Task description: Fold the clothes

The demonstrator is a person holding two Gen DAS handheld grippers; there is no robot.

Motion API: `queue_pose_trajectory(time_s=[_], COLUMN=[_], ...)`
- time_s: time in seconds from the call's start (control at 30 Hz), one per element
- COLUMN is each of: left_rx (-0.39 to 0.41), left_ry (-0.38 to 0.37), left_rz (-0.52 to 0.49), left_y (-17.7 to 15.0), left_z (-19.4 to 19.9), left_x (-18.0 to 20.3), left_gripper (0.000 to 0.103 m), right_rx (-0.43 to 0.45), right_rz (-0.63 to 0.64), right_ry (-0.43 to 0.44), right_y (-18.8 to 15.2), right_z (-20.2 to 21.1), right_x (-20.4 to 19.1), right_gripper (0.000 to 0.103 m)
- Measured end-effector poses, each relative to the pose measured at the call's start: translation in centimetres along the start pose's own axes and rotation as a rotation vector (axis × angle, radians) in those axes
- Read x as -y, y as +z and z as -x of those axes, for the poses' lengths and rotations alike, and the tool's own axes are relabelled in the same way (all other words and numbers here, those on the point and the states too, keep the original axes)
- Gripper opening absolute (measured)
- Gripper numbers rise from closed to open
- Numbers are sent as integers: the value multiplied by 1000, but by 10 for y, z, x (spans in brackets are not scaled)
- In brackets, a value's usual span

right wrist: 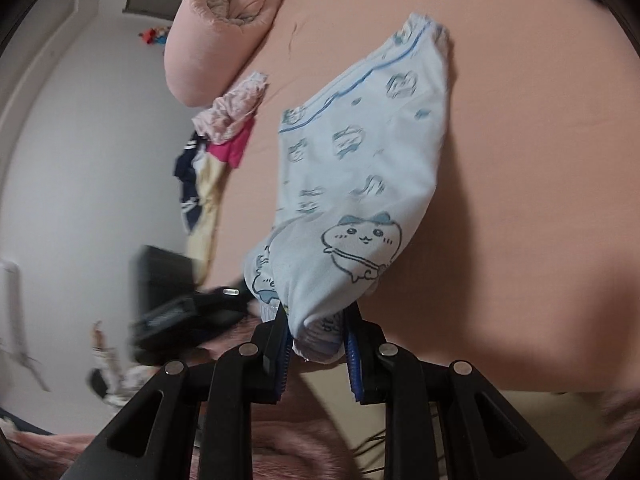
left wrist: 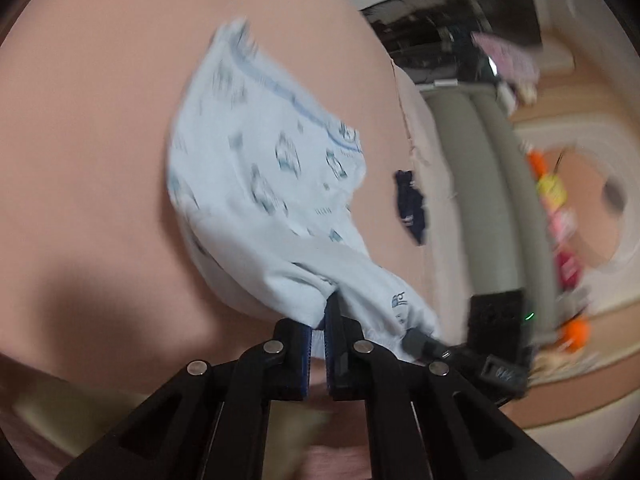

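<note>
Both of your tongs sit right under the lenses, each clamped on the near edge of the same garment. Your left gripper (left wrist: 318, 320) has its jaws drawn narrow on a pinch of pale blue cloth; your right gripper (right wrist: 318, 326) stands a little wider, with a thicker bunched hem between its pads.

Largest in view is the pink bed sheet (left wrist: 100, 140), which fills most of both pictures. Over it hangs the light blue printed garment (right wrist: 360, 160), lifted at your end and trailing away so that its far end, with the blue piping, reaches toward the sheet. It looks doubled over rather than spread flat, but I cannot tell how many folds it holds.

Beyond it lies a rolled pink quilt (right wrist: 216, 32), then a small heap of unfolded clothes (right wrist: 224, 128) at the bed's edge.

By my judgement you are early: this piece is mid-fold, and the heap waits untouched.
</note>
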State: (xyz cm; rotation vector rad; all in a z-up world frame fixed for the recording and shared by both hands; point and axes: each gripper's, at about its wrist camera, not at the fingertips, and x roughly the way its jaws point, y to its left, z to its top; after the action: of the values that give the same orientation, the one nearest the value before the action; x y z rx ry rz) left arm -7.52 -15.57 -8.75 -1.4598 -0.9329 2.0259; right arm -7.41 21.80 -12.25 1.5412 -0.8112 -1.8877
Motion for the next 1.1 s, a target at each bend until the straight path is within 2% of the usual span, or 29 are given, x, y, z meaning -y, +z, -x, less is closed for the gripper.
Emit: queue_pose_trajectory(time_s=[0.1, 0.17, 0.27, 0.33, 0.37, 0.4, 0.43, 0.47, 0.53, 0.67, 0.73, 0.87, 0.93, 0.97, 1.0, 1.03, 1.1], left_rx=[-7, -12, -32, -46, -56, -67, -80, -92, -109, -101, -69, 44, 62, 76, 108, 141, 190], left_ry=[102, 158, 240, 262, 256, 238, 204, 170, 137, 176, 181, 248, 203, 173, 152, 137, 126], left_rz=[-103, -124, -132, -142, -140, -126, -105, -83, -67, -137, -131, -148, -113, -100, -116, -135, -158], left_y=[1, -2, -12, -17, -20, -22, -24, -27, -33, -43, -40, -25, -21, -20, -21, -21, -19], left_z=[8, 2, -18, -28, -32, -33, -33, -33, -36, -50, -60, -72, -71, -68, -60, -51, -34], left_x=[13, 15, 11, 9, 7, 5, 4, 2, 2, 16, 18, 18, 15, 14, 16, 18, 21], left_gripper=[4, 4, 7, 18, 32, 51, 56, 57, 57, 56, 56, 56, 56, 52, 38, 32, 19], right_rx=[-11, -27, -32, -26, -21, -14, -3, 9, 37, 57, 49, 42, 56, 63, 74, 83, 101], right_rz=[-10, -7, -31, -71, -100, -127, -147, -166, -176, -207, -213, -244, -259, -267, -277, -274, -232], right_ry=[25, 24, 93, 126, 138, 150, 159, 166, 166, 192, 192, 226, 242, 249, 251, 232, 102], right_y=[-1, -2, 0, 5, 8, 12, 15, 19, 24, 22, 18, 10, 8, 7, 6, 7, 8], right_z=[-1, -9, -14, -18, -18, -17, -17, -17, -14, -13, -14, -12, -7, -4, 0, 3, 7], right_x=[7, 5, -1, -5, -3, -2, -2, -3, -6, -8, -8, -3, 0, 2, 5, 6, 7], right_gripper=[22, 22, 22, 22, 22, 22, 22, 22, 22, 22, 22, 22, 22, 22, 22, 22, 22])
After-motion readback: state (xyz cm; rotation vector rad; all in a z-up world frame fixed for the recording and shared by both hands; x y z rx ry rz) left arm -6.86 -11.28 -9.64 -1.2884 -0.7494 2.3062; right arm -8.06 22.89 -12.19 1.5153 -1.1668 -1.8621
